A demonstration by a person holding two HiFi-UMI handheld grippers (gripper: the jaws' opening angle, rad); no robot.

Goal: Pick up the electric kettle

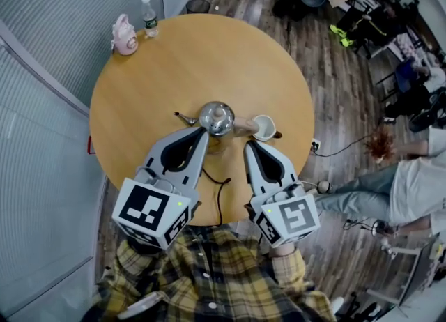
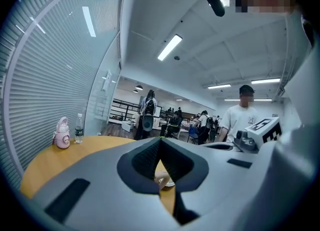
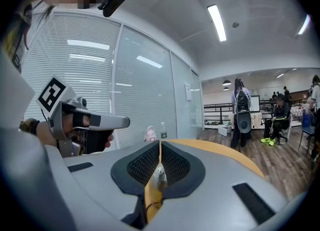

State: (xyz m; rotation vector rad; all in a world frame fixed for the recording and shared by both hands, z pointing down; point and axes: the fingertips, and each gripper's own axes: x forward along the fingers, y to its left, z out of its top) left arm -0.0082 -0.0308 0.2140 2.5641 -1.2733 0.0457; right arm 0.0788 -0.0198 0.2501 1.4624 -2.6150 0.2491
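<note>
My left tool [image 1: 203, 132] and right tool [image 1: 248, 146] are both closed tight, holding nothing. They point toward the electric kettle [image 1: 217, 118] standing on the surface [image 1: 174, 56] just ahead, probably lined up to approach it.

Round wooden surface [image 1: 209, 56]. At centre stands the electric kettle [image 1: 217, 118], with a spoon [image 1: 185, 118] just to its left and a white cup [image 1: 264, 127] just to its right. A black cable [image 1: 220, 195] runs to the near edge. At the far left rim, a pink flask [image 1: 125, 36] stands beside a water bottle [image 1: 149, 19].
</note>
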